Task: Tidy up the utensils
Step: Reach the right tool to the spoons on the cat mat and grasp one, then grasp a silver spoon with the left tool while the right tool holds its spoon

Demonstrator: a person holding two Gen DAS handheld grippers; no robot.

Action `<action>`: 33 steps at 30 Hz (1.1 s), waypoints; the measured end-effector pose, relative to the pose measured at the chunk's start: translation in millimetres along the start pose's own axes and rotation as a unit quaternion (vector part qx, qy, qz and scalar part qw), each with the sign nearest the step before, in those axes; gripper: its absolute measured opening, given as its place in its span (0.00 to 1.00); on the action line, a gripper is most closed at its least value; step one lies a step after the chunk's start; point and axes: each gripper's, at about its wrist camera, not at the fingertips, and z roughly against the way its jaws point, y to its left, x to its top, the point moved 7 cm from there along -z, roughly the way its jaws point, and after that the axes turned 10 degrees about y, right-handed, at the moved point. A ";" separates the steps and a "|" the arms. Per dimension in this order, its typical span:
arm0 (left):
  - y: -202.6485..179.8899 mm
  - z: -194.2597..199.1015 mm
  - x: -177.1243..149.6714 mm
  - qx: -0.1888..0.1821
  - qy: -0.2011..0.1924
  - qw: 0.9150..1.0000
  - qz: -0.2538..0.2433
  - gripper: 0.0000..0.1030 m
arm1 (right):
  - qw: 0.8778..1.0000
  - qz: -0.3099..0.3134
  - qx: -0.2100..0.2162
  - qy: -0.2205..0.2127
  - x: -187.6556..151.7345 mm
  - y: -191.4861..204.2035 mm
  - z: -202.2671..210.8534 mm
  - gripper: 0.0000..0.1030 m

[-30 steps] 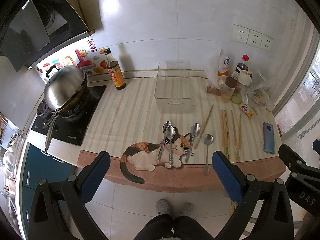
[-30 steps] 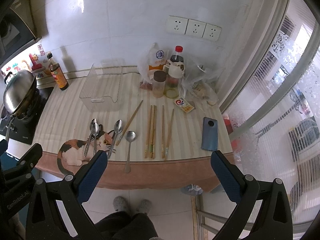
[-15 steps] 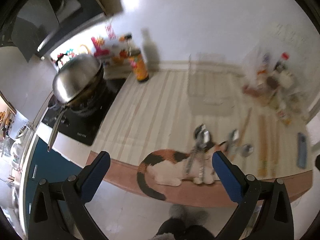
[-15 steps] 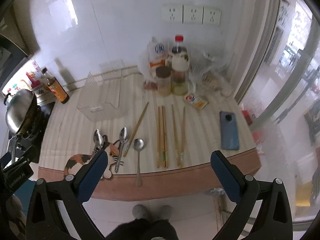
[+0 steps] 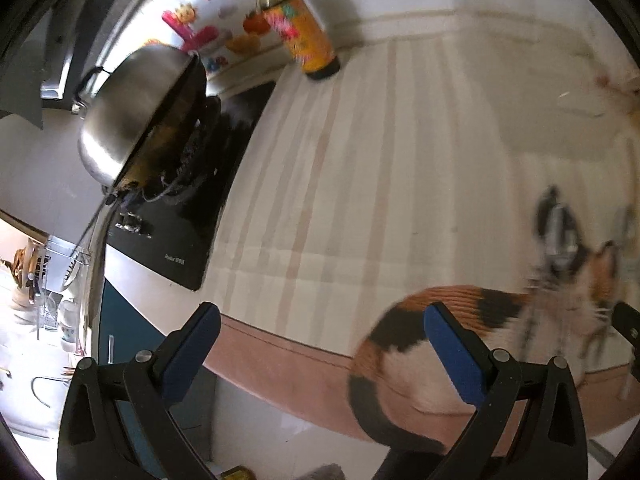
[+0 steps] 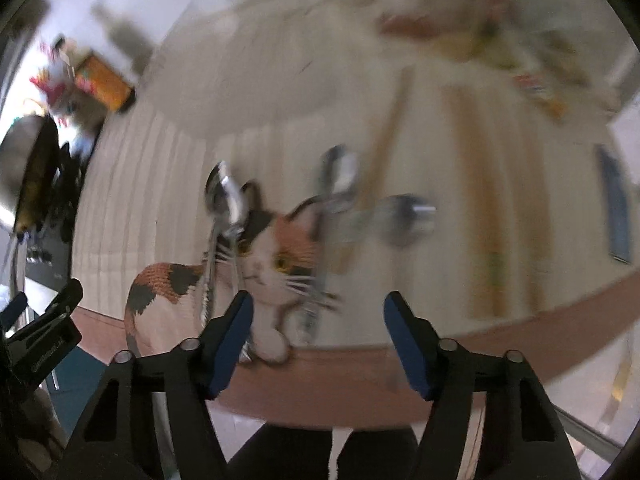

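Several metal spoons (image 6: pixel 224 200) lie on the striped mat with a cat picture (image 6: pixel 272 256); one round spoon (image 6: pixel 404 220) lies to the right, blurred. Wooden chopsticks (image 6: pixel 480 216) lie further right. My right gripper (image 6: pixel 318 316) is open and empty, hovering just before the counter's front edge, facing the spoons. My left gripper (image 5: pixel 320 334) is open and empty over the front edge, left of the cat picture (image 5: pixel 460 320); the spoons (image 5: pixel 560 236) sit blurred at far right.
A steel wok (image 5: pixel 136 112) sits on a black stove (image 5: pixel 200 216) at left. A sauce bottle (image 5: pixel 300 32) stands by the wall. A blue phone (image 6: pixel 616 208) lies at the right edge. Bottles and bags (image 6: pixel 460 12) crowd the back right, blurred.
Both grippers moved forward and down toward the counter. The left view swung left toward the stove; the right swung left onto the spoons. The right jaws have narrowed somewhat.
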 end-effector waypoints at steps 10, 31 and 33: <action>7.4 -49.7 21.8 -0.028 0.041 0.999 -0.012 1.00 | 0.992 0.080 -0.097 0.004 35.1 75.1 -69.7 0.30; -178.1 -7.7 17.5 -0.219 0.094 0.963 -0.129 0.35 | 0.994 -0.049 -0.088 0.042 66.2 -48.0 -34.8 0.06; -182.7 -3.1 17.1 -0.218 0.090 0.963 -0.133 0.09 | 0.994 -0.051 -0.083 0.041 67.4 -53.4 -35.7 0.06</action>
